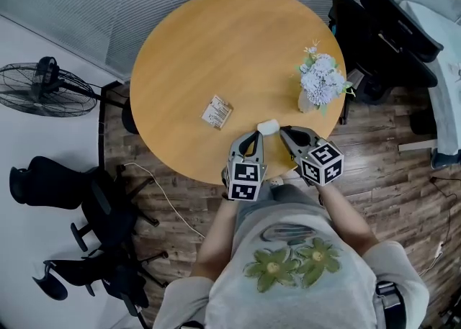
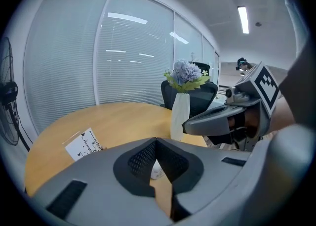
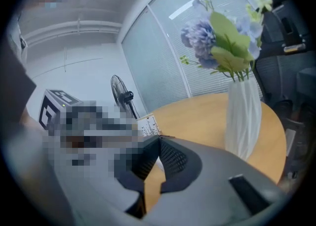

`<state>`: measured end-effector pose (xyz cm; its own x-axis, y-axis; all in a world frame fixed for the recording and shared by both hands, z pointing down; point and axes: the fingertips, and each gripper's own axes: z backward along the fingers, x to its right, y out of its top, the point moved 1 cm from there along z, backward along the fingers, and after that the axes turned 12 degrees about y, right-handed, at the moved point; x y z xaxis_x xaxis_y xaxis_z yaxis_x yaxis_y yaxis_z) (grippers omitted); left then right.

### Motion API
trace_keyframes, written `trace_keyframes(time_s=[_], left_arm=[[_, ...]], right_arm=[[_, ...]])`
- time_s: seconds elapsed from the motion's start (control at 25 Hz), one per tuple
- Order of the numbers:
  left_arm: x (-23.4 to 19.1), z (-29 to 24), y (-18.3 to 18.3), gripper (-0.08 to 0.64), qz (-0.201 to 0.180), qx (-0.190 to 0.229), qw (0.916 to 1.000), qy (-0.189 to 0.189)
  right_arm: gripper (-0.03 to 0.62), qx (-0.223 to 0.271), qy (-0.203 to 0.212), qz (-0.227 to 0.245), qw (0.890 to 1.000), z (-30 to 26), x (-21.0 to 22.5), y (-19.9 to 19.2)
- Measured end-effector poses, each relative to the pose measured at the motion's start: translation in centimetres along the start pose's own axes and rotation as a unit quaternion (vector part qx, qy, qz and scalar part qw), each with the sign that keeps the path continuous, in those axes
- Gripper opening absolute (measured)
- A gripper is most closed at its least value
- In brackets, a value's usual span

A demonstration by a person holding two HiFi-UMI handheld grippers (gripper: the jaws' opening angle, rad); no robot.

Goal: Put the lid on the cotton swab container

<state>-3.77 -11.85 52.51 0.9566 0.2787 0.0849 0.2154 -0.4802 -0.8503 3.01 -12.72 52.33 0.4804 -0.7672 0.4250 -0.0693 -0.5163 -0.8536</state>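
A small white cotton swab container (image 1: 268, 127) sits on the round wooden table (image 1: 216, 47), close to its near edge. I cannot tell its lid apart from the box. My left gripper (image 1: 256, 134) points at it from the near left with its jaws shut and nothing between them. My right gripper (image 1: 282, 131) comes in from the near right, also shut and empty. In the left gripper view a sliver of the white container (image 2: 157, 170) shows through the gap below the closed left gripper (image 2: 156, 140). The right gripper (image 3: 159, 137) shows closed in its own view.
A printed white card (image 1: 217, 112) lies left of the container. A white vase of pale flowers (image 1: 320, 83) stands at the table's right edge. A floor fan (image 1: 47, 88) and black office chairs (image 1: 382, 25) stand around the table.
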Motion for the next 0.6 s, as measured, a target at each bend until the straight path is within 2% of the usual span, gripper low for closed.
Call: trace_keyframes(time_s=[0.24, 0.4, 0.6], left_arm=[[0.5, 2.0, 0.3, -0.002, 0.015, 0.01, 0.9998, -0.003], [0.9, 3.3, 0.3, -0.002, 0.023, 0.019, 0.9996, -0.003], [1.4, 4.6, 0.0, -0.002, 0.015, 0.024, 0.9996, -0.003]], right_arm=[[-0.002, 0.011, -0.002, 0.036, 0.999, 1.2, -2.4, 0.7], [-0.002, 0.011, -0.003, 0.041, 0.999, 1.8, -3.6, 0.4], [-0.003, 0.011, -0.007, 0.048, 0.999, 2.2, -4.9, -0.2]])
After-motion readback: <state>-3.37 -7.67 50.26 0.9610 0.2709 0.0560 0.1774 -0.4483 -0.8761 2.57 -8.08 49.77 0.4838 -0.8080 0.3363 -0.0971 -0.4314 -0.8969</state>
